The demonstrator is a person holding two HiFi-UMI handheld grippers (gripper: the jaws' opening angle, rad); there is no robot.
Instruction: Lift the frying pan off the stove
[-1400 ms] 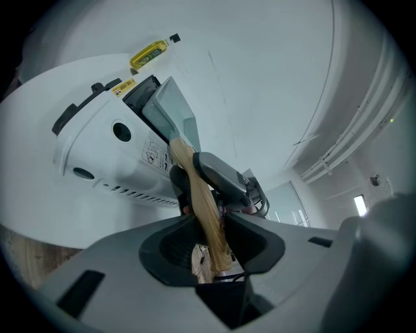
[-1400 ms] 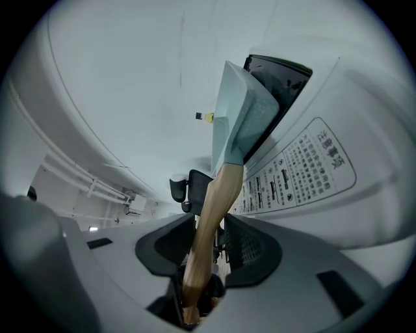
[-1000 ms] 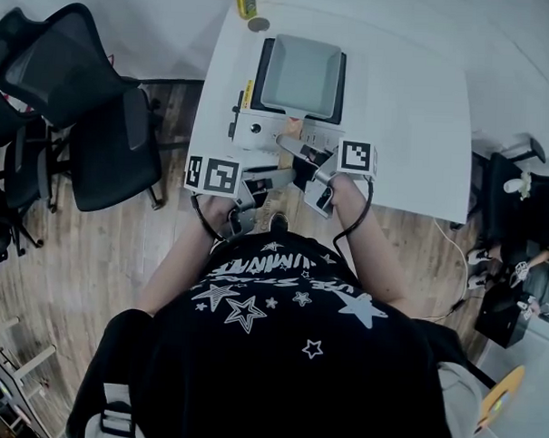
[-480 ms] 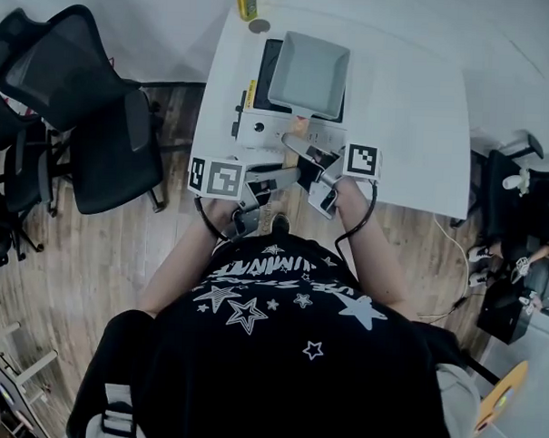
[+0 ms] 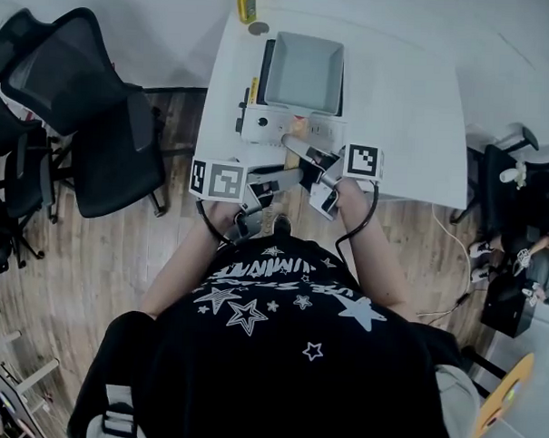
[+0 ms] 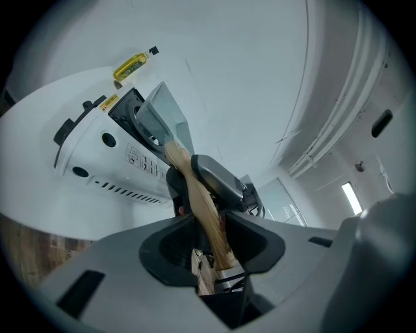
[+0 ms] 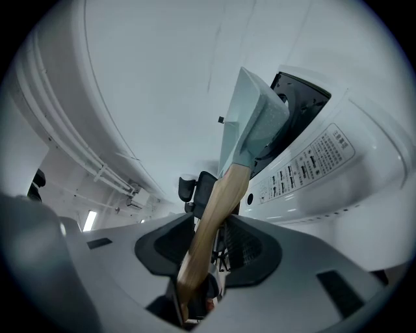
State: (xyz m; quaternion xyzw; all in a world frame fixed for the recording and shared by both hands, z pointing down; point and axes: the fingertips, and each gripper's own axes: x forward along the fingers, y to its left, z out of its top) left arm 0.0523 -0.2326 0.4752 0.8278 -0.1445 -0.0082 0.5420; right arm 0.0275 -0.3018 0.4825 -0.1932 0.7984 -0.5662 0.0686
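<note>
the frying pan is over the dark top of the stove on the white table, tilted to that top in both gripper views (contact with the top cannot be confirmed). its wooden handle runs back between the fingers of both grippers. the left gripper pinches it between its pads, and the right gripper, nearer the pan, holds it between its pads while its jaws are opening.
</note>
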